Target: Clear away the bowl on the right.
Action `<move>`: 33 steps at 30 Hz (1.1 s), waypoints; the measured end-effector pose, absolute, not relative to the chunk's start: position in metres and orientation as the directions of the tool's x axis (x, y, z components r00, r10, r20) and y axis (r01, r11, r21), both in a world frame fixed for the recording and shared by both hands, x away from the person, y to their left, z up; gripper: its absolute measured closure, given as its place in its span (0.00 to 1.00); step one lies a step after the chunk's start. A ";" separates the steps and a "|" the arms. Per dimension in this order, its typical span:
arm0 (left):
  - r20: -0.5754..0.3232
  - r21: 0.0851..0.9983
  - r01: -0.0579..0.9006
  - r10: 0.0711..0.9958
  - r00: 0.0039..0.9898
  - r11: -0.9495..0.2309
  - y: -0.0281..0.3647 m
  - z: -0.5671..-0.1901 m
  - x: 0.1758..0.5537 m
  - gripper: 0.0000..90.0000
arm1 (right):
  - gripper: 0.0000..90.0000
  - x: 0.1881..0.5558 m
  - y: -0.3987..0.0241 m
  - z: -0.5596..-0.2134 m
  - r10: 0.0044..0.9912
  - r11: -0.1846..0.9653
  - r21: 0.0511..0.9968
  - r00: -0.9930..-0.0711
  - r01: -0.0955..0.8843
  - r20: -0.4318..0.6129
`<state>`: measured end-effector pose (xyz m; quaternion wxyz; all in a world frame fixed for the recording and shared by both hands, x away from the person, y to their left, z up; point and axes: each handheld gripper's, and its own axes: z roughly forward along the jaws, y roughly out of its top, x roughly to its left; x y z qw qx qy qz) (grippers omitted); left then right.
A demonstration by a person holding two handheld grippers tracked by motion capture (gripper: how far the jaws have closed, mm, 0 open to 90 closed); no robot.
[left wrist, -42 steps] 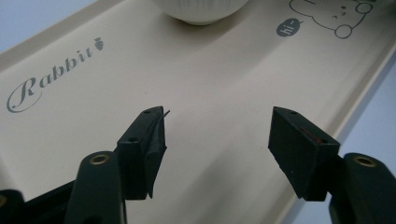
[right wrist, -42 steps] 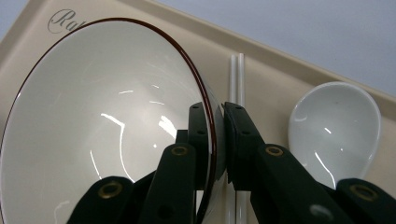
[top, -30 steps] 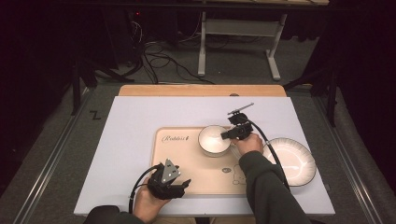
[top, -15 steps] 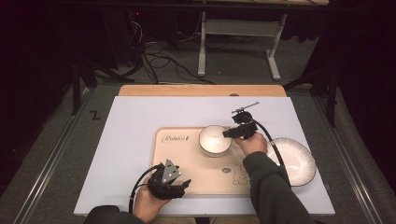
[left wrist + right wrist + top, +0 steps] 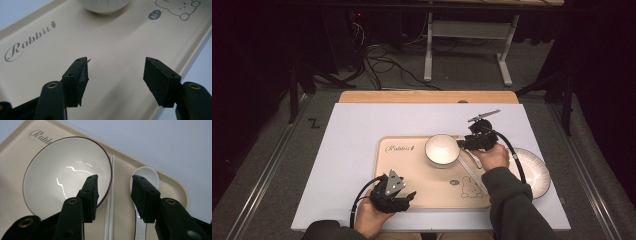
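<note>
Grippers over tray, both unclenched.
Left gripper (image 5: 404, 196) gapes empty at the tray's (image 5: 412, 170) near edge; farther off, right gripper (image 5: 460, 145), jaws just opening, hangs released above bowl (image 5: 442, 149), chopsticks (image 5: 110, 202) and spoon (image 5: 147, 176) on tray.

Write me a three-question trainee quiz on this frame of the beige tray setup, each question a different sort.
1. True or false: the right claw grips the rim of the white ceramic bowl with the brown edge line.
2. What lies directly between that bowl and the white ceramic spoon on the beige rabbit-print plastic tray? A) fork B) white chopsticks C) napkin
3. Where does the white ridged plate sit?

Key
1. False: its jaws have just been opening, nothing between them.
2. B
3. On the pale table cover, right of the tray.
</note>
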<state>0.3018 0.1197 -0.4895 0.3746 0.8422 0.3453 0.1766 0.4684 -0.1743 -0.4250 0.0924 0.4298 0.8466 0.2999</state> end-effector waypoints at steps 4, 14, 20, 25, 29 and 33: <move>0.042 0.748 0.450 0.711 0.702 -0.488 0.118 -0.490 0.302 0.41 | 0.63 0.460 -0.180 -0.416 0.777 0.457 0.598 -0.623 0.658 0.091; 0.040 0.747 0.450 0.710 0.703 -0.489 0.118 -0.490 0.302 0.41 | 0.62 0.435 -0.191 -0.394 0.752 0.438 0.646 -0.648 0.624 0.116; 0.041 0.746 0.451 0.709 0.704 -0.490 0.118 -0.491 0.302 0.41 | 0.60 0.424 -0.202 -0.394 0.747 0.424 0.658 -0.651 0.623 0.134; 0.038 0.745 0.453 0.709 0.705 -0.490 0.117 -0.491 0.302 0.40 | 0.60 0.413 -0.209 -0.390 0.741 0.433 0.662 -0.660 0.611 0.124; 0.035 0.745 0.455 0.709 0.704 -0.488 0.117 -0.491 0.302 0.40 | 0.60 0.403 -0.215 -0.387 0.738 0.440 0.674 -0.666 0.594 0.105; 0.036 0.746 0.454 0.711 0.703 -0.487 0.117 -0.491 0.302 0.40 | 0.58 0.396 -0.221 -0.387 0.740 0.440 0.679 -0.665 0.587 0.096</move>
